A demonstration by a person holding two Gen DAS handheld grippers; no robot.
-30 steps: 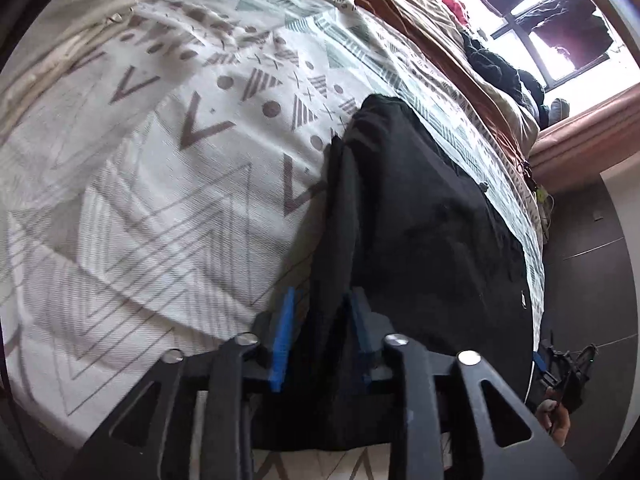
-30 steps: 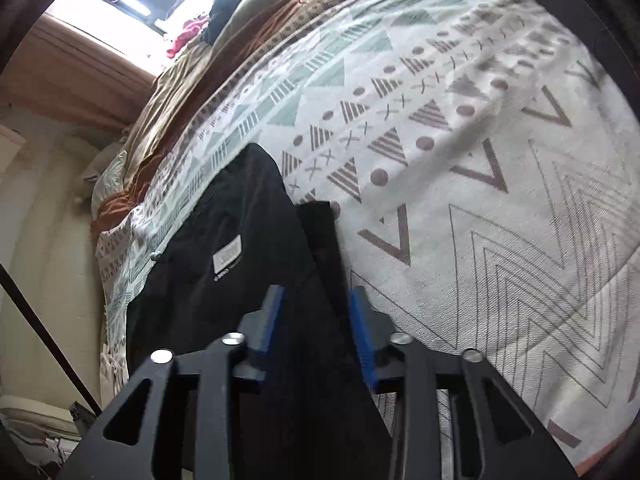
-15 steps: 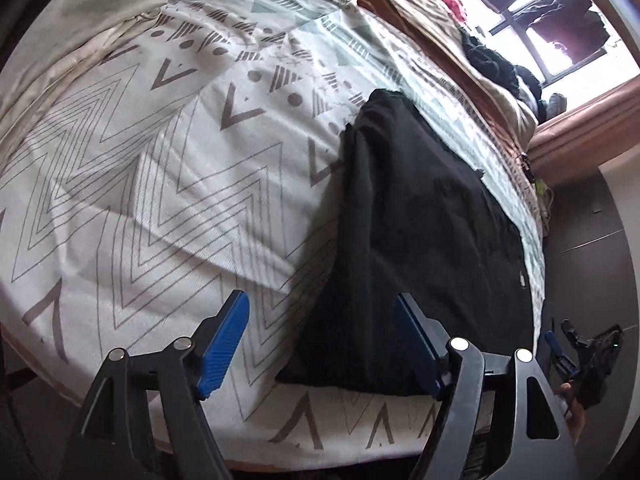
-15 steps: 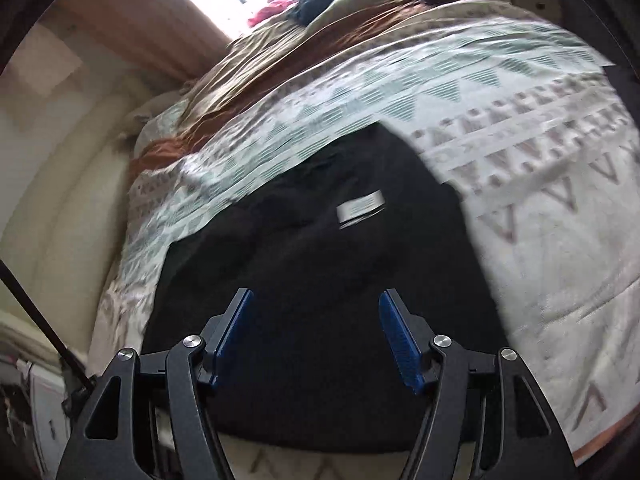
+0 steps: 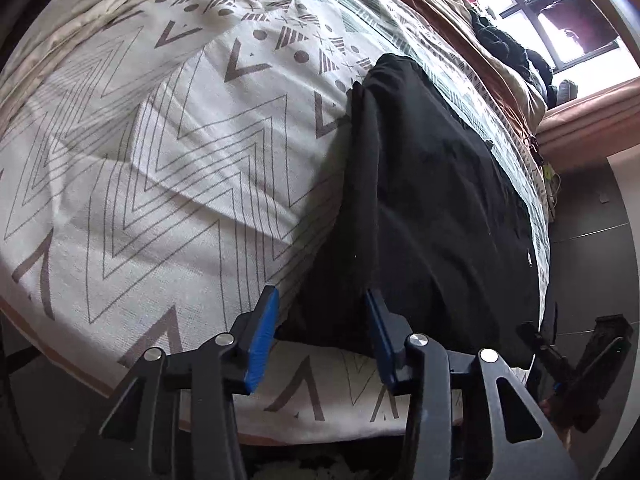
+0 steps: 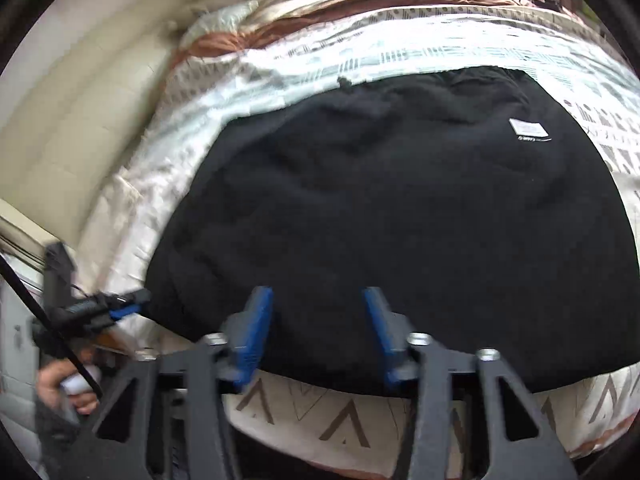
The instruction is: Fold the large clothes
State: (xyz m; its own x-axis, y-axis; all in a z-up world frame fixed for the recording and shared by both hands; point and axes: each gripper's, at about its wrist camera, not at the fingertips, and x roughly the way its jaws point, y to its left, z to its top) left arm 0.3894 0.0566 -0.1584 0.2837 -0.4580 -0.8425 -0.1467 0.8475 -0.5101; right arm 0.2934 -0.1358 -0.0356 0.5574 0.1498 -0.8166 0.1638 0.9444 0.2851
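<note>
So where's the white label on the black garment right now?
In the right wrist view the white label sits on the upper right part of the black garment, near its far edge on the patterned bedspread.

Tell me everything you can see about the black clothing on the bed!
The black garment is soft, dark cloth, lying flat on the patterned bedspread with small wrinkles. A white label sits near its far edge. Its near edge lies between the blue pads of both closing claws, left and right; neither pinches it yet.
</note>
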